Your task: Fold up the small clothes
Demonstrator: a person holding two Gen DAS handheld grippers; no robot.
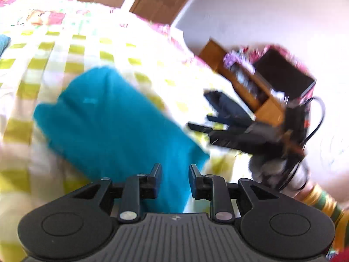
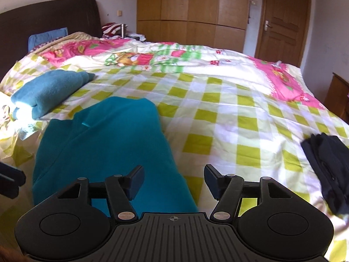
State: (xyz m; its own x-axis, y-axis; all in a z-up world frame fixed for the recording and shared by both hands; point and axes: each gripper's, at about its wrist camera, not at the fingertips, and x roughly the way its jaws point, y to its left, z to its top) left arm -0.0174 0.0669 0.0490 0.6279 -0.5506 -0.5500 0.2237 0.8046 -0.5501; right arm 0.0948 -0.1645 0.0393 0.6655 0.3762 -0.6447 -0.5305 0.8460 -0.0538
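Teal garment (image 2: 104, 144) shows a small, unreadable label (image 2: 85, 124).

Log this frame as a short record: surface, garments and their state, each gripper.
surface: bed with checked quilt
teal garment: spread partly folded, near edge, in front of both grippers
blue garment: folded, far left
dark garment: bunched, right edge
left gripper: open, empty, over teal garment
right gripper: open, empty
image quality: left view blurred
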